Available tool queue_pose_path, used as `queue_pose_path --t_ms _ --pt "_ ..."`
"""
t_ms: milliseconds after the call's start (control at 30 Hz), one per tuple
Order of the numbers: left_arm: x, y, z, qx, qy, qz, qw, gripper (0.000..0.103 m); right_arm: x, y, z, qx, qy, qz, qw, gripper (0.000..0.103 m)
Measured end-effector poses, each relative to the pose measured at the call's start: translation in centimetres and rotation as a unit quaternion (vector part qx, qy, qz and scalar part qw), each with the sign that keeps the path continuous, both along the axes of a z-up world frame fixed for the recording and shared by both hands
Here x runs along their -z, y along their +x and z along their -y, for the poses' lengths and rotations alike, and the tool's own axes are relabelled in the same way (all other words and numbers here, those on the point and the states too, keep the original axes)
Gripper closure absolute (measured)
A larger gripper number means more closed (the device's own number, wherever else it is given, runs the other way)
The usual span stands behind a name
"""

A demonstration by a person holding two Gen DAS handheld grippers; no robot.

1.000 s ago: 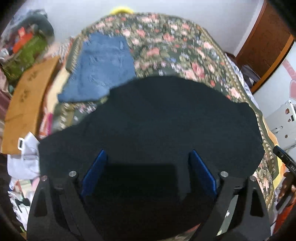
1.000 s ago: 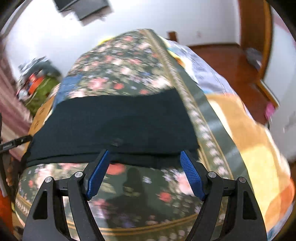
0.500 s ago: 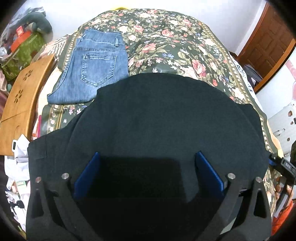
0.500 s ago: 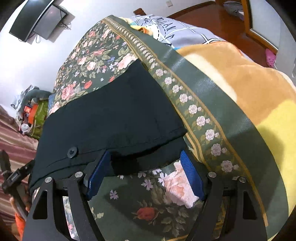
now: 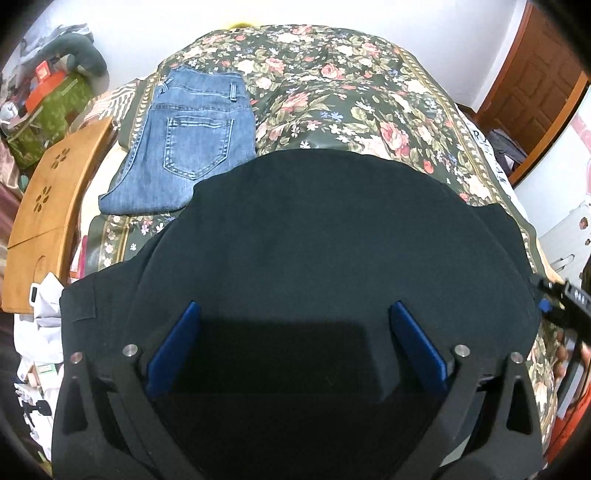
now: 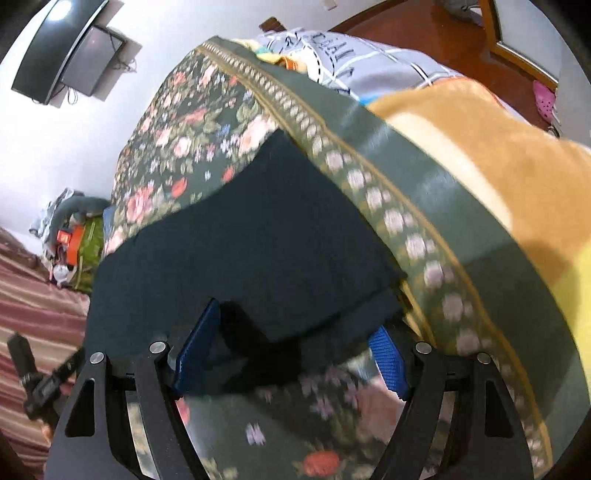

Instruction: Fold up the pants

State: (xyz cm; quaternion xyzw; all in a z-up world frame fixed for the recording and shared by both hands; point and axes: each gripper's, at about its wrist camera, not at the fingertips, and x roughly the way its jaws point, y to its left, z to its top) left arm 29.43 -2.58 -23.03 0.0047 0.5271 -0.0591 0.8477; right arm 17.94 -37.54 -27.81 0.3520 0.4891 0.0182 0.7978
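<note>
The dark navy folded pants (image 5: 325,236) lie flat on the bed's floral green bedspread (image 5: 332,92), their upper layer doubled over a slightly longer lower layer whose corner pokes out at the near edge (image 6: 373,310).

The left gripper (image 5: 293,343) tilts steeply down over the pants, its black arms framing the cloth. Its jaws have just been opening and now stand at their widest, blue pads well apart, the fabric spread beneath them and not pinched.

The right gripper (image 6: 291,354) leans down at the pants' near corner. Its jaws have just been closing a little; they stand moderately wide, the cloth's edge reaching between the pads, neither pad visibly pressing on it. A dark fold or shadow by the left pad is hard to make out, and this view is blurred toward the bottom.

Beyond the pants lies a pair of folded blue denim jeans (image 5: 192,147), back pocket up, just apart from the pants. Left of the jeans, off the bed's side, sits a tan wooden board with flower cut-outs (image 5: 48,199), and past it a cluttered pile of bags and boxes (image 5: 48,88). On the pants' other side an orange-yellow blanket (image 6: 498,155) covers the bed. Farther off are a white wall, a wall-mounted black screen (image 6: 70,51), a brown wooden door (image 5: 543,81) and a reddish wood floor (image 6: 424,26).
</note>
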Motion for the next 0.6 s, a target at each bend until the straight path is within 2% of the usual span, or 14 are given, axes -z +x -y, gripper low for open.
queue_pose_path --t_ms 33,100,133,200,233,367,500,600 --pt "-0.1 -0.1 0.1 0.001 0.001 0.001 1.0 0.0 -0.1 0.3 0.3 0.008 -0.002 0.0 1.0 0.034" --pt "-0.2 -0.3 0.2 0.005 0.005 0.004 1.0 0.0 -0.2 0.8 0.5 0.011 -0.01 0.005 1.0 0.054" --pt "-0.2 -0.4 0.3 0.006 0.007 0.005 0.9999 0.0 -0.3 1.0 0.6 0.011 -0.023 0.007 1.0 0.06" --pt "-0.4 -0.6 0.4 0.009 0.01 0.007 0.9999 0.0 -0.4 1.3 0.9 0.011 -0.039 0.01 0.999 0.089" --pt "-0.6 -0.7 0.5 0.01 0.01 0.007 0.9999 0.0 -0.6 1.3 1.2 0.011 -0.047 0.019 0.999 0.092" --pt "-1.4 -1.3 0.6 0.014 0.001 0.017 0.9998 0.0 -2.4 0.9 1.7 0.006 -0.093 0.056 0.994 0.094" --pt "-2.7 -1.8 0.5 0.013 -0.013 0.031 0.9994 0.0 -4.7 1.3 1.9 0.013 -0.108 0.069 0.992 0.095" --pt "-4.2 -2.4 0.2 0.013 -0.02 0.053 0.9983 0.0 -8.3 1.4 1.0 0.005 -0.134 0.105 0.985 0.095"
